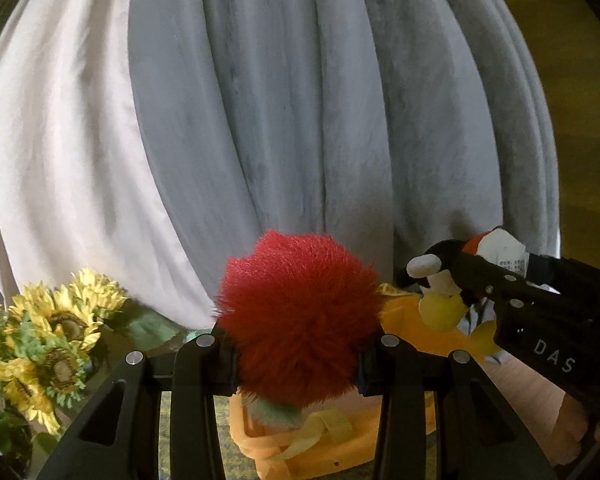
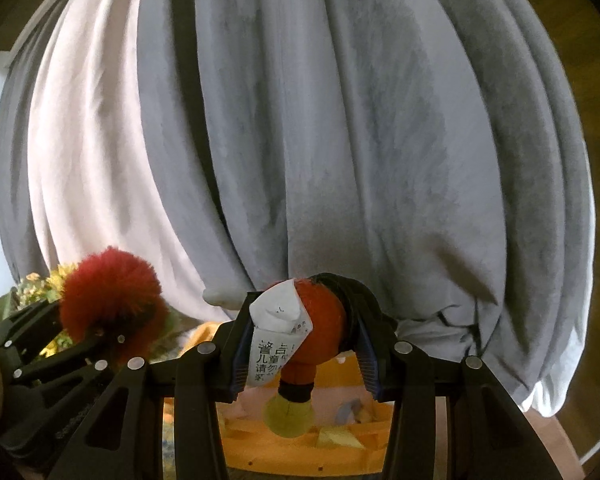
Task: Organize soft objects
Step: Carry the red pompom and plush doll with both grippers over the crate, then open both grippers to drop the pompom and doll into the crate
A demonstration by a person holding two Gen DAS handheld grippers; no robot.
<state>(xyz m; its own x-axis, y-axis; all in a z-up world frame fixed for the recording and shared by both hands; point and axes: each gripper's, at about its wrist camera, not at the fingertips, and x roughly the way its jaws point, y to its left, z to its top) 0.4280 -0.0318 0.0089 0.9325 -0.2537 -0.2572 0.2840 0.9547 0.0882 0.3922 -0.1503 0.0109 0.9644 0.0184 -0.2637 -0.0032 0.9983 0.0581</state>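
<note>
There is one fluffy red ball (image 1: pixel 298 316). There is one soft toy (image 2: pixel 318 320) with one white tag (image 2: pixel 278 334). There is one orange box (image 2: pixel 300 450). There is one bunch of yellow flowers (image 1: pixel 52 328). There are two grippers.

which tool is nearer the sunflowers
Left. The left tool, clamped on the red pompom, sits just beside the sunflowers; the right tool is beyond it, farther away.
</note>
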